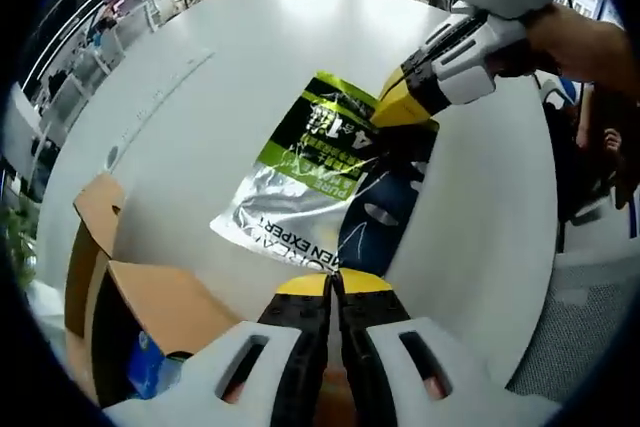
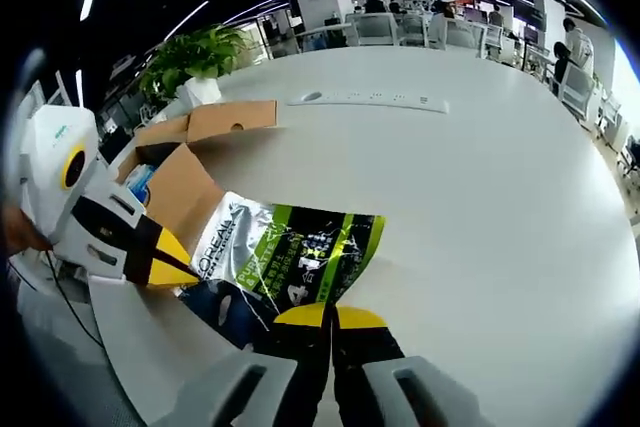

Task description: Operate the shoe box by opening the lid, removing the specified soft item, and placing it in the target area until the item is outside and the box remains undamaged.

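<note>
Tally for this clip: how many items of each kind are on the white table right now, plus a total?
Cardboard shoe box, open: 1
Green and silver sachet pack, gripped at opposite ends by left gripper and right gripper: 1
White power strip: 1
Potted plant at the table edge: 1
Total: 4

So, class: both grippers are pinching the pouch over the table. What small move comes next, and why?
Probably lower the pouch onto the table and open both jaws. It is already out of the box, held at opposite edges by the left gripper and right gripper.
</note>
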The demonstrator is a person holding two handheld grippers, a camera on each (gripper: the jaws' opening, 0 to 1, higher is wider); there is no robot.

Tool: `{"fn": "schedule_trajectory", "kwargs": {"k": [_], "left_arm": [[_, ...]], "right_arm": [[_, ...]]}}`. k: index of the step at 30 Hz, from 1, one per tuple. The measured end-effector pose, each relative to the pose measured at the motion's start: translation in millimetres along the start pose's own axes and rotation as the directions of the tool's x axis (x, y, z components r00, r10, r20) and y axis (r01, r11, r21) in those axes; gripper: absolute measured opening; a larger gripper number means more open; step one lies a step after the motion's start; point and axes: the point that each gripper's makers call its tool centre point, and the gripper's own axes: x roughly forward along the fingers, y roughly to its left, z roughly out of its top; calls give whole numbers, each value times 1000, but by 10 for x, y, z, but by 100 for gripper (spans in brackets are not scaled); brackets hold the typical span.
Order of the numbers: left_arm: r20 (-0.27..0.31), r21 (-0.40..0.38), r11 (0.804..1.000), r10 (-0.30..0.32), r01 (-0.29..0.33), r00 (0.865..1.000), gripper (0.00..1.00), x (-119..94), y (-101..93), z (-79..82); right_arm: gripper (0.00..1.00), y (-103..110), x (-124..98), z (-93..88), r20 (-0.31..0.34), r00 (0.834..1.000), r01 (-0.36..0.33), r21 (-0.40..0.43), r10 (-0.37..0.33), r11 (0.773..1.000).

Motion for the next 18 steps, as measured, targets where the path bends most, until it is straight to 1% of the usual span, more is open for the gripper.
{"fn": "schedule_trajectory", "kwargs": {"k": [5,12,18], "left_arm": [[-25,32,999,7,-6,1000,1,60,-1,-41],[-42,22,1000,6,-5,999,2,107,18,-96],[-47,44,999,27,-25,999,3,122,49,-78]], "right_arm": [[0,8,23,-19,-1,1000,1,3,-1,1000],[0,29,49,-56,-4,1000,7,21,-6,1000],[0,-8,66,-87,-8,1000,23,36,-23,999]]}}
